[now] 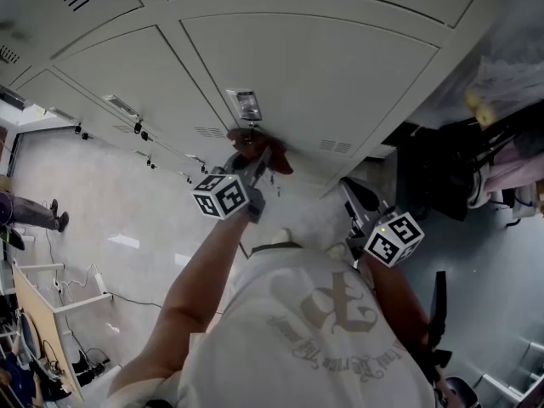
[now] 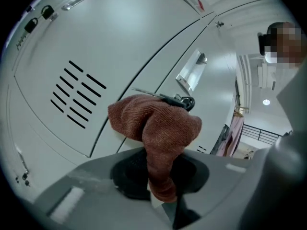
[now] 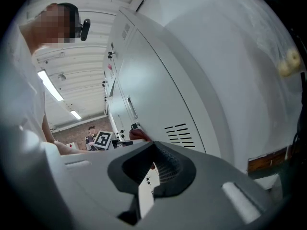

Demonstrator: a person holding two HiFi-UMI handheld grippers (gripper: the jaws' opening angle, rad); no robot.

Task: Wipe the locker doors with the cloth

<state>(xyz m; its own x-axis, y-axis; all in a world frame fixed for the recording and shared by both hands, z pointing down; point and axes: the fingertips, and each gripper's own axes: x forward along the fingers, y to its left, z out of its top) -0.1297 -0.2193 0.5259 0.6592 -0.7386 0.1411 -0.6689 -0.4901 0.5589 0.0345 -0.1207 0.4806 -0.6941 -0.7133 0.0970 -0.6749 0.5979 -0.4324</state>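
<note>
A reddish-brown cloth (image 1: 255,145) is pressed against a grey locker door (image 1: 314,66), just below its small label holder (image 1: 247,104). My left gripper (image 1: 255,167) is shut on this cloth. In the left gripper view the cloth (image 2: 153,123) bunches out of the jaws and touches the door beside a vent grille (image 2: 76,94) and a bunch of keys (image 2: 181,100). My right gripper (image 1: 350,190) hangs apart to the right, near the door's lower corner, shut with nothing in it. The right gripper (image 3: 148,172) looks along the locker row (image 3: 144,75).
Dark bags and clothes (image 1: 442,177) and a clear plastic bag (image 1: 501,75) crowd the space right of the lockers. More locker doors (image 1: 102,100) run to the left. Cables and a table frame (image 1: 51,300) lie on the pale floor at the left, where a person (image 1: 25,211) stands far off.
</note>
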